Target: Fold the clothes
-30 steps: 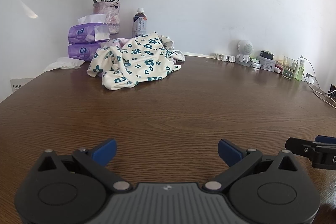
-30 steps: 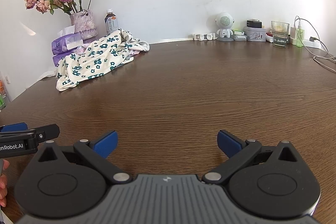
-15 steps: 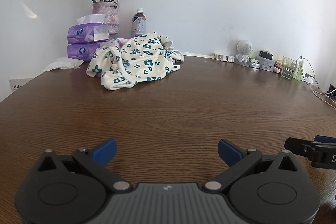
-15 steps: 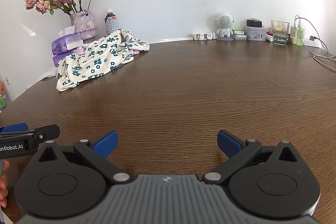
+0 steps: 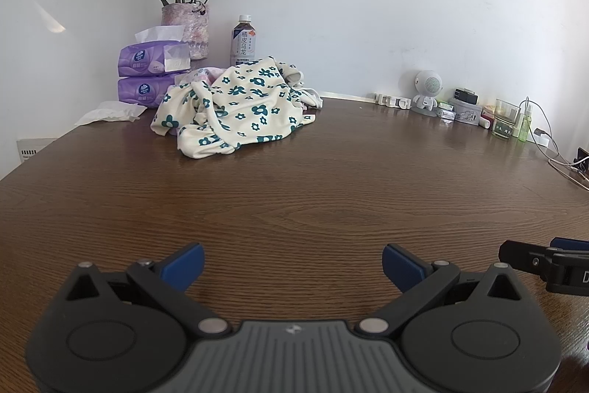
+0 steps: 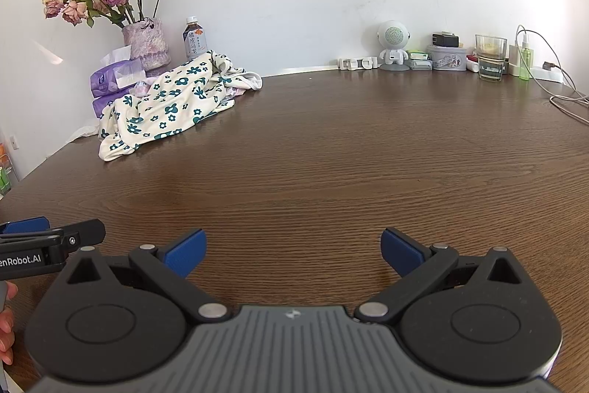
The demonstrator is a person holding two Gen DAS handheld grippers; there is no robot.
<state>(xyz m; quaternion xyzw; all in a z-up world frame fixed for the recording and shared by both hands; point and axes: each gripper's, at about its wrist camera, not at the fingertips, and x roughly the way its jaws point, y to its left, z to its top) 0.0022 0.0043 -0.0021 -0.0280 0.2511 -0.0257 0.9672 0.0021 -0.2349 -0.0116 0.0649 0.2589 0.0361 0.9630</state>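
Tools, left (image 5: 292,260) and right (image 6: 291,247), both spread wide, empty, well short of crumpled floral garment (image 5: 235,107); advisable: reach across tabletop (image 5: 331,179), pinch one hem edge.

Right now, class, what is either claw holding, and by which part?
Nothing: the left claw and right claw are open, and the floral garment lies untouched.

Both views are bright and evenly daylit, with pale slanting streaks of sunlight on the plain white wall (image 5: 368,6). The dark brown wood-grain tabletop (image 5: 313,194) carries a soft sheen toward its far side and only faint shadows. Focus is sharp throughout. Fisheye distortion bows the tabletop's far edge, and the frame corners go dark.
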